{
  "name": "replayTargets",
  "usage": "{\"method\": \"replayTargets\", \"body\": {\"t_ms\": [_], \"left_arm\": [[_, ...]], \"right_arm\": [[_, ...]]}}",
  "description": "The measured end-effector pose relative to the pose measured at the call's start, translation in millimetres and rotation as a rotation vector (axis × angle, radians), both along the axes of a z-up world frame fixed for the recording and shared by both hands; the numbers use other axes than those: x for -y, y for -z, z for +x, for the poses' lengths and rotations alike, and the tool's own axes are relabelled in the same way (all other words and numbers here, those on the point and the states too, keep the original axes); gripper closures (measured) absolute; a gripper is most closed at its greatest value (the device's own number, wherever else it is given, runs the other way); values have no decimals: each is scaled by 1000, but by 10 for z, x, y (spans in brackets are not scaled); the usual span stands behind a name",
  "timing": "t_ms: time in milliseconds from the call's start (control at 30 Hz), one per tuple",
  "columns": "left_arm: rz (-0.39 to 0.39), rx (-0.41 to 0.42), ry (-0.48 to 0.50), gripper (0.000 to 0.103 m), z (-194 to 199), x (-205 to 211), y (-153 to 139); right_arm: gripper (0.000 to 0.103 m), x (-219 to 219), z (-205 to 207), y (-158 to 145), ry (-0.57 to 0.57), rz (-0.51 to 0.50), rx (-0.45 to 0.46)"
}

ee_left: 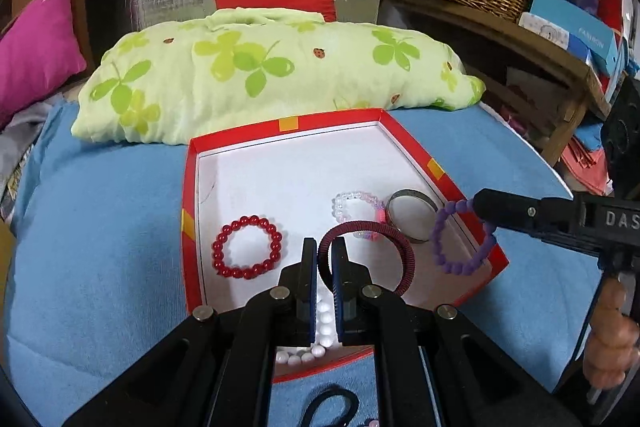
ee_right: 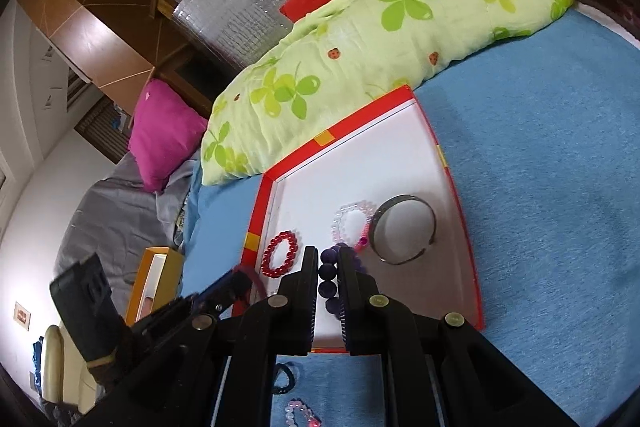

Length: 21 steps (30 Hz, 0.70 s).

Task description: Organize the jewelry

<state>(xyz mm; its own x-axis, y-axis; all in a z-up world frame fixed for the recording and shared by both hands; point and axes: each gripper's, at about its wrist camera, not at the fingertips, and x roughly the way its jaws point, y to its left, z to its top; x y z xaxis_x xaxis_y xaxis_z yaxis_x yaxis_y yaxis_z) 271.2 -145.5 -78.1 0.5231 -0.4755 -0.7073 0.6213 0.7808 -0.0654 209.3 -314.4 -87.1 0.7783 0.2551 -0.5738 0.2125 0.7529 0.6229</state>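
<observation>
Bedspread of blue terry [ee_left: 100, 227] carries a shallow red box lid [ee_left: 191, 187] with a white floor; going left to right inside it in the left wrist view: a red bead bracelet [ee_left: 247, 247] at about 9 o'clock, a clear-and-pink bead bracelet [ee_left: 357, 203] near the centre, a silver bangle [ee_left: 414, 218] at 2 o'clock, just beside the right wall; a string of white beads [ee_left: 322, 315] lies at the lid's 6 o'clock edge, partly hidden by the fingers; the left gripper [ee_left: 324, 259] is clamped on a maroon hair tie [ee_left: 394, 239], whose loop hangs to its right over the lid floor; the right gripper [ee_left: 478, 206] comes in from 3 o'clock, pinched on a purple bead bracelet [ee_left: 460, 251] that dangles over the lid's right wall; in the right wrist view those purple beads [ee_right: 327, 269] sit between the closed fingers; a black hair tie [ee_left: 328, 407] lies on the blue cloth at 6 o'clock outside the lid; a green clover-print pillow [ee_left: 260, 75] lies at 12 o'clock, touching the lid's far rim.
</observation>
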Motion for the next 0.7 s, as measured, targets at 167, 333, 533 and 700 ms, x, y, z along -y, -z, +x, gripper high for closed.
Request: {"method": "replayTargets", "body": {"t_ms": [167, 333, 533, 700], "left_arm": [[41, -18, -3, 96, 30, 108, 117], [67, -7, -13, 96, 43, 149, 148], [115, 3, -35, 96, 58, 188, 208], [134, 10, -41, 96, 50, 215, 229]], "right_arm": [[93, -45, 31, 59, -8, 6, -18], [93, 11, 6, 94, 1, 20, -19], [93, 45, -17, 128, 11, 25, -29], [93, 28, -24, 121, 5, 22, -28]]}}
